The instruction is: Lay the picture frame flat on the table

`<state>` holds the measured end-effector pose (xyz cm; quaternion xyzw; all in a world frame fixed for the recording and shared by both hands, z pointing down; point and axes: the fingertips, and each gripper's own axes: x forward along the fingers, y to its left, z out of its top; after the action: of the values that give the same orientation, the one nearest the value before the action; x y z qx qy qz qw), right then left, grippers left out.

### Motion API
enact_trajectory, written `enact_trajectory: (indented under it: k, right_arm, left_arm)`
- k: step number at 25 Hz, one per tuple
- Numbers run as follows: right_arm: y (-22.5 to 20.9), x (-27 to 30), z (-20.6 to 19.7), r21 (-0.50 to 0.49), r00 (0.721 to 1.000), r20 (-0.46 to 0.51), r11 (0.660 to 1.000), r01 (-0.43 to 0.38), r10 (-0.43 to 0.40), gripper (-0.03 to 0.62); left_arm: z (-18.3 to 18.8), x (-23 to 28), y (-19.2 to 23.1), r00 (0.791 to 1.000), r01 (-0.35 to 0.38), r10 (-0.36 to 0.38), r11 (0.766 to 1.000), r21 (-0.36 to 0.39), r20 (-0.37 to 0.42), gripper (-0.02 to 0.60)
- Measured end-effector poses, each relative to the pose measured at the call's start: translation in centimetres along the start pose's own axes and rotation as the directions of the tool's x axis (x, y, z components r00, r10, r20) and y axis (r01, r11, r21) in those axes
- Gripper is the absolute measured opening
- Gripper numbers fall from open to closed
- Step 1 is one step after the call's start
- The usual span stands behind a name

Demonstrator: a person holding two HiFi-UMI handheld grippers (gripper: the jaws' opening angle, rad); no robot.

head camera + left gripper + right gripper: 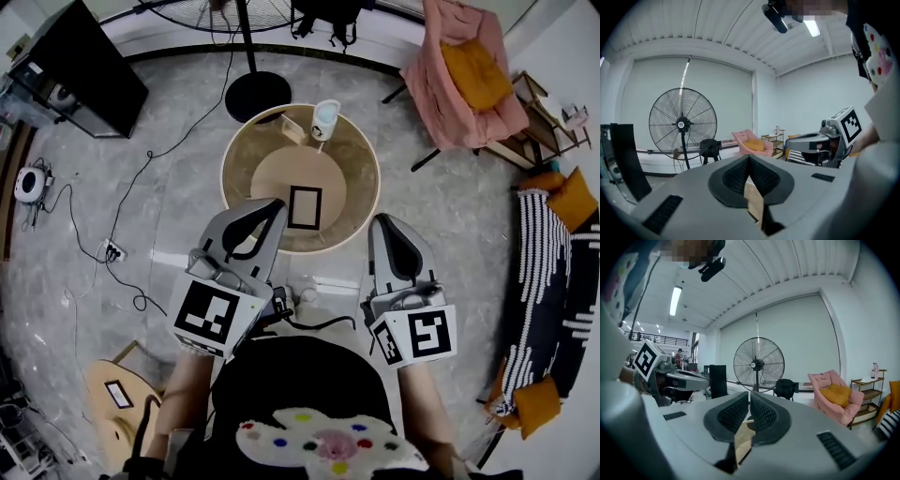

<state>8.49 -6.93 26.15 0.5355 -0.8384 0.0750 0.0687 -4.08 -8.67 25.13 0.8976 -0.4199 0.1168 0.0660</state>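
A small black picture frame (pixel 305 207) lies flat near the middle of the round wooden table (pixel 361 159). My left gripper (pixel 274 206) hovers over the table's near left rim, its tip just left of the frame, jaws shut and holding nothing. My right gripper (pixel 381 223) hangs at the table's near right rim, apart from the frame, also shut and empty. In the left gripper view the left gripper (pixel 749 161) points level across the room, pads pressed together. In the right gripper view the right gripper (pixel 749 397) shows only a thin slit between its pads.
A white cup (pixel 324 119) and a small wooden box (pixel 292 127) stand at the table's far edge. Beyond it are a fan base (pixel 257 94) and a pink armchair (pixel 464 75). A striped sofa (pixel 562 281) is on the right, and a wooden stool (pixel 117 403) at near left.
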Motion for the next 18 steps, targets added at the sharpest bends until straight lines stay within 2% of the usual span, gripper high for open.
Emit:
enact_trajectory:
  k: [4,9,18]
  right_arm:
    - [0.1,0.2,0.3,0.006,1.0,0.007,1.0,-0.007,0.006,0.04]
    - [0.5,0.5,-0.3,0.01,1.0,-0.014,1.0,-0.023,0.023,0.041]
    - [0.8,0.6,-0.5,-0.008,0.999,-0.037,0.999,-0.036,0.036,0.04]
  left_arm:
    - [0.0,-0.3,0.6,1.0,-0.012,0.012,1.0,-0.016,-0.001,0.017]
    - [-0.5,-0.6,0.9,1.0,0.002,-0.002,1.0,0.014,0.013,0.017]
    - [-1.2,-0.6,0.7,1.0,0.005,-0.005,1.0,-0.007,0.007,0.016]
